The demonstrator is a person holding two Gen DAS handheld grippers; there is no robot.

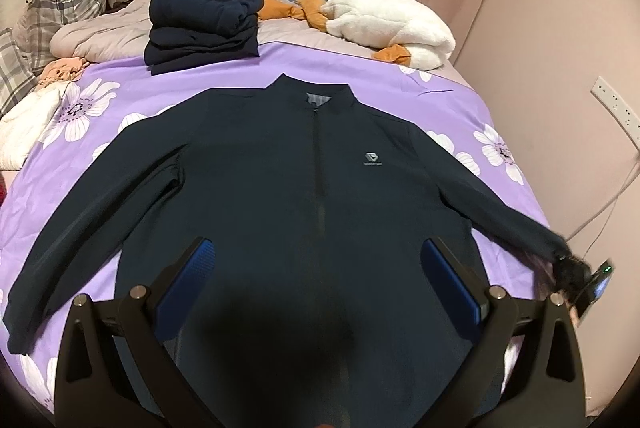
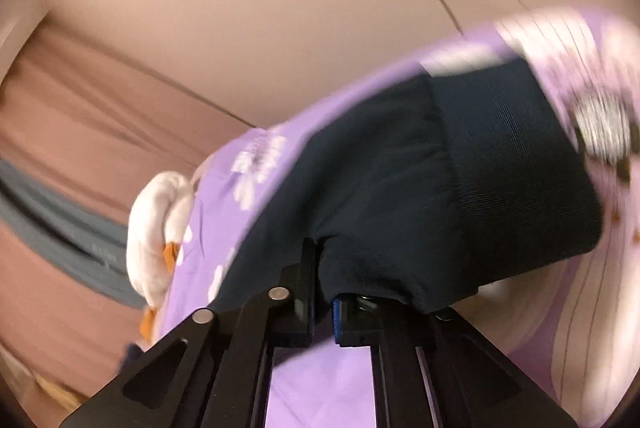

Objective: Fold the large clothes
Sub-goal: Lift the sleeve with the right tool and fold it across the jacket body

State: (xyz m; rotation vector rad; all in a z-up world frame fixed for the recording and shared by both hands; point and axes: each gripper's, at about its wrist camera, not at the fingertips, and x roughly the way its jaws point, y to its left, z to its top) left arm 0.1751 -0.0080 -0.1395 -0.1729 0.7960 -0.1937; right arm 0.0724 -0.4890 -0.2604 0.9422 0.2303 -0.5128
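A dark navy zip jacket (image 1: 288, 172) lies face up on the purple flowered bedsheet (image 1: 100, 156), collar far, both sleeves spread out. My left gripper (image 1: 316, 268) is open and empty, hovering over the jacket's lower front. My right gripper (image 2: 322, 260) is shut on the jacket's right sleeve (image 2: 420, 188) near its ribbed cuff (image 2: 520, 164). That gripper also shows at the sleeve end in the left wrist view (image 1: 576, 272), blurred.
A folded navy stack (image 1: 200, 28) sits beyond the collar. A white plush goose (image 1: 392, 24) lies at the far right, also in the right wrist view (image 2: 160, 228). Plaid pillows (image 1: 60, 8) and rumpled bedding lie far left. A wall with a socket strip (image 1: 618, 108) is close on the right.
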